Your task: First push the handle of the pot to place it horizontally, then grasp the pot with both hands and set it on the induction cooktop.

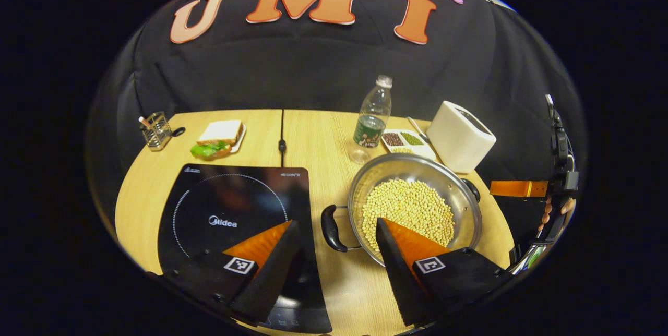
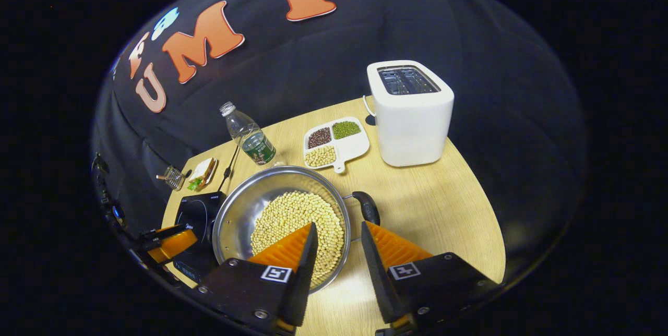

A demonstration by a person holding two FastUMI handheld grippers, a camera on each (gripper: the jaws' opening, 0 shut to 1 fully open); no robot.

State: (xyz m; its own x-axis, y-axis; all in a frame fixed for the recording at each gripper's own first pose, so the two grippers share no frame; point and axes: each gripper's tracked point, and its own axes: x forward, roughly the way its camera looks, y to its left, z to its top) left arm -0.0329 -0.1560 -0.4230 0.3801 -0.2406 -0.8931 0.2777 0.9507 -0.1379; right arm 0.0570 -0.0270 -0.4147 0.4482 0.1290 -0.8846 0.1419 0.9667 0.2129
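The pot point(image 1: 415, 205) sits on the wood table point(image 1: 323, 132), just right of the black cooktop point(image 1: 235, 211), w/ the toaster point(image 1: 462, 135) and bean tray point(image 1: 404, 140) behind it. It is full of yellow beans point(image 1: 409, 208).

The left gripper point(image 1: 336, 250) is open, fingers wide apart, holding nothing. It hangs over the near-left side of the pot, by the left handle point(image 1: 331, 229). The right gripper point(image 2: 336, 252) is open too, empty, over the pot's right rim, near the right handle point(image 2: 368, 206).

The pot is round and wide. Its 2 black handles make its long line, and that line runs about left to right now, so the push looks done or nearly done.

What could go wrong: the pot looks heavy w/ beans. If 1 side lifts first, it tips and beans spill. The handles look small and smooth, so fingers could slip off. The bottle point(image 1: 373, 117) is close behind and could get knocked over.
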